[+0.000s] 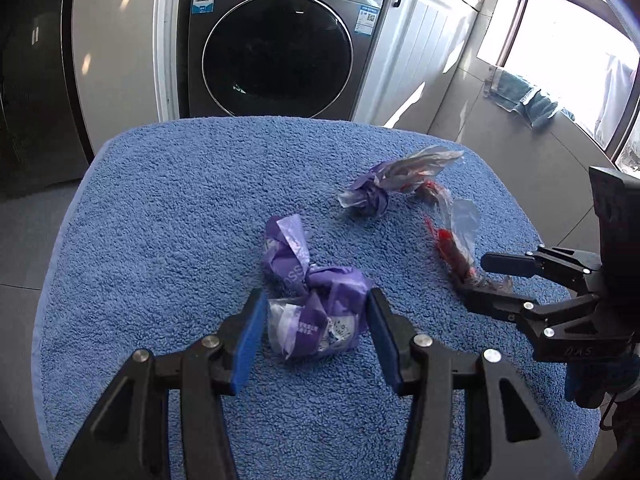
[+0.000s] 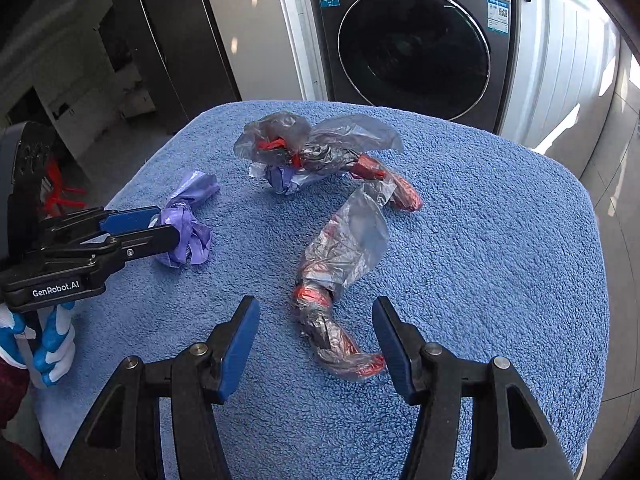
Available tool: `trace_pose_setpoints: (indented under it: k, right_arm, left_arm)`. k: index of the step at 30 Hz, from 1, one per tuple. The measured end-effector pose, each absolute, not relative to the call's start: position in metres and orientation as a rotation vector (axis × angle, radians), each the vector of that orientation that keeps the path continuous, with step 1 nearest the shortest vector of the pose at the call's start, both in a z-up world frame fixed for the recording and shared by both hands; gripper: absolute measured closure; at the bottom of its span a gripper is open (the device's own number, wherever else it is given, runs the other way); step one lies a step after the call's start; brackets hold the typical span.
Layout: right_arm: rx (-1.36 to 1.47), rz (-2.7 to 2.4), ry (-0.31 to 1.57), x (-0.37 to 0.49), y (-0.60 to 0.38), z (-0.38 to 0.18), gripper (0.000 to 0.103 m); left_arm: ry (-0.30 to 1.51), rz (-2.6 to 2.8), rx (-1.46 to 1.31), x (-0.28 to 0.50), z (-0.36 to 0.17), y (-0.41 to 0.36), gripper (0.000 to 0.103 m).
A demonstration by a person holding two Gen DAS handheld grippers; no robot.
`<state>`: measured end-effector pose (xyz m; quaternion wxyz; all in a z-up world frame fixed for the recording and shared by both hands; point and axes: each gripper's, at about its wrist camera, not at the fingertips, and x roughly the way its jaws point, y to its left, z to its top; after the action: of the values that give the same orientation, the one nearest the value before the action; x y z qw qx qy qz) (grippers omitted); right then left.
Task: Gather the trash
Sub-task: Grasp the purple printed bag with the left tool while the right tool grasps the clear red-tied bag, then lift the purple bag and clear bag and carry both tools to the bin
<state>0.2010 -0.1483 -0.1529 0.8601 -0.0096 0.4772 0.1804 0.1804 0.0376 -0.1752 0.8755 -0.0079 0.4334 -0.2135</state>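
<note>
A knotted purple plastic bag (image 1: 316,312) lies on the blue towel (image 1: 160,220). My left gripper (image 1: 316,295) straddles it, jaws open, blue pads close beside its two sides. In the right wrist view the same bag (image 2: 188,236) shows at the left gripper's (image 2: 170,224) fingertips. A long twisted clear bag with red wrappers inside (image 2: 340,264) lies on the towel (image 2: 500,240). My right gripper (image 2: 315,302) is open around its near end with gaps on both sides. From the left wrist view the right gripper (image 1: 476,277) sits at that bag's (image 1: 456,248) end.
A third bundle of clear and purple plastic (image 2: 288,160) lies farther back on the towel. Behind stand a grey washing machine (image 1: 276,52), a white cabinet door (image 1: 420,48) and a bright window (image 1: 560,40). A gloved hand (image 2: 52,340) holds the left gripper.
</note>
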Motion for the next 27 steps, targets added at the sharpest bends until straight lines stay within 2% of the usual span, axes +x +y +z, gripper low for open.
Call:
trace_pose_setpoints:
  k: [2,4,7,10,20,27]
  right_arm:
    - [-0.035,0.384,1.009,0.206,-0.143,-0.159,0.050]
    - [-0.046,0.384,0.998,0.211,-0.141,-0.160,0.064]
    - [-0.036,0.381,0.995,0.222,-0.144,-0.160,0.078]
    - [-0.012,0.369,0.990,0.236,-0.150,-0.160,0.085]
    - [0.150,0.273,0.931,0.269,-0.196,-0.160,0.088]
    - [0.210,0.173,0.902,0.255,-0.247,-0.158,0.088]
  left_arm:
    - [0.913,-0.456,-0.023,0.182,-0.180,0.038,0.054]
    - [0.916,-0.464,-0.032,0.184,-0.184,0.040,0.055]
    - [0.927,-0.464,-0.026,0.187,-0.190,0.038,0.055]
    - [0.919,-0.452,-0.017,0.189,-0.194,0.036,0.058]
    - [0.905,-0.434,-0.042,0.185,-0.196,0.043,0.063]
    - [0.901,-0.397,-0.029,0.182,-0.194,0.041,0.066]
